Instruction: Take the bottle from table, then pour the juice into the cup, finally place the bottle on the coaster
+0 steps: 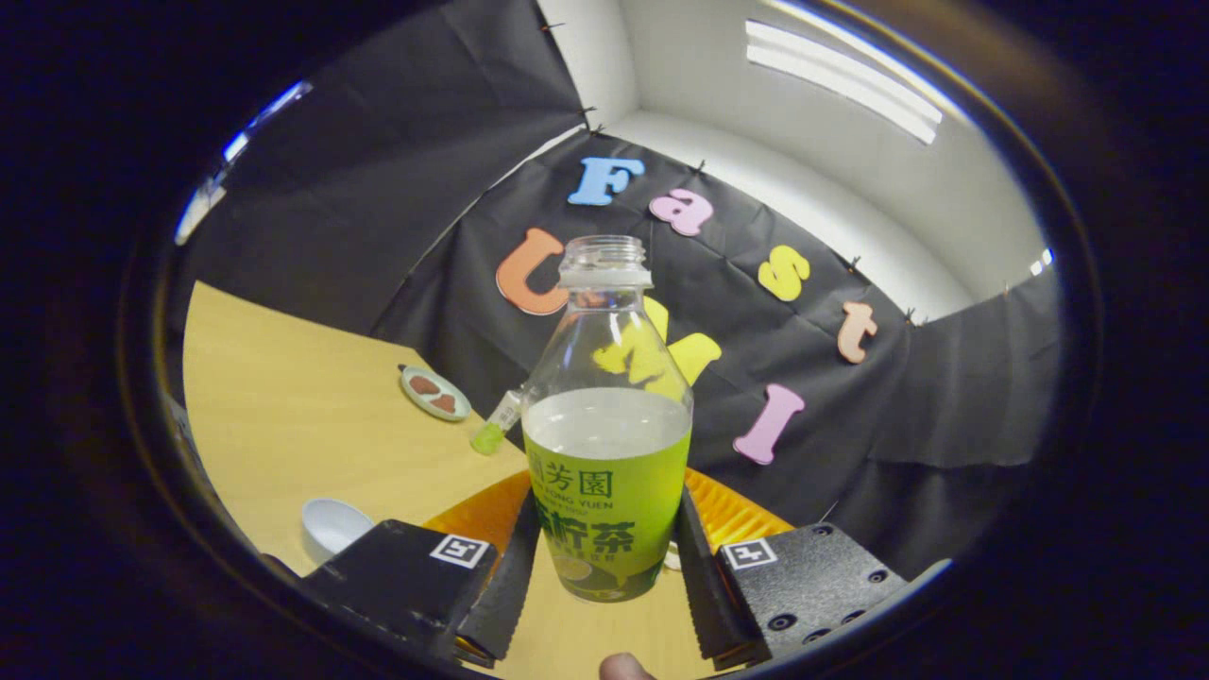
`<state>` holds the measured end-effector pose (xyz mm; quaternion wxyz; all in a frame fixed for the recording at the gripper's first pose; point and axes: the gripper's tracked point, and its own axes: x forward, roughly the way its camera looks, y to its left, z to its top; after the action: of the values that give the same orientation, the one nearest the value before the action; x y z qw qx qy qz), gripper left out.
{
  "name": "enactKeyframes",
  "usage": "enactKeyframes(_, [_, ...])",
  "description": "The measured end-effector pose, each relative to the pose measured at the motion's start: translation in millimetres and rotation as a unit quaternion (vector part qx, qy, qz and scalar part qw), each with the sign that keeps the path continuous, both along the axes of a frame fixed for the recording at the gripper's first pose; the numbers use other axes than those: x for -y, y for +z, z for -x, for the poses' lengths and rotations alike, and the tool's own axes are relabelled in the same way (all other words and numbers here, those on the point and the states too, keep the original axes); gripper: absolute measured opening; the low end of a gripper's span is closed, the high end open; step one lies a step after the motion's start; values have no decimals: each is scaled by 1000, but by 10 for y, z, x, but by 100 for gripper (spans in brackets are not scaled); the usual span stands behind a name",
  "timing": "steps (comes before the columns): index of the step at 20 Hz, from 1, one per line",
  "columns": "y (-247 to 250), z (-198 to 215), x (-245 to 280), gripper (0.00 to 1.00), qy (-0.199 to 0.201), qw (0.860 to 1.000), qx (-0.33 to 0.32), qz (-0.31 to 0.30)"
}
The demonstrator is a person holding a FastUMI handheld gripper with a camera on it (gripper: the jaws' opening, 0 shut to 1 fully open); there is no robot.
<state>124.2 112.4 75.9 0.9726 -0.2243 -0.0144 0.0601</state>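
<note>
An uncapped clear bottle [607, 444] with a green label sits between my fingers, and green juice fills it to about half its height. My gripper [607, 557] is shut on its lower body, one finger pressing each side. A white cup [332, 525] stands on the wooden table [283, 416] just beyond my left finger. Farther off, near the black wall, lies a small round teal coaster [434, 393] with brown patches. The whole view leans, so the table slopes.
An orange ribbed mat or dish [732, 515] lies right behind the bottle. A small vial of green liquid [498, 423] lies on its side between the coaster and the bottle. A fingertip [623, 668] shows below the bottle. Black cloth walls close the table's far side.
</note>
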Motion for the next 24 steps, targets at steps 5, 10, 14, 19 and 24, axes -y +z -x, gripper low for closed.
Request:
enactKeyframes(5, [114, -148, -50, 75, 46, 988, -39, -141])
enactKeyframes(10, [57, -406, -99, 75, 66, 979, -56, -185])
enactKeyframes(14, [-290, -620, -183, 75, 72, 979, -78, -176])
enactKeyframes(19, [-911, -882, -241, 76, 83, 971, -121, -187])
enactKeyframes(24, [-1427, -1078, -302, 76, 96, 959, -172, -201])
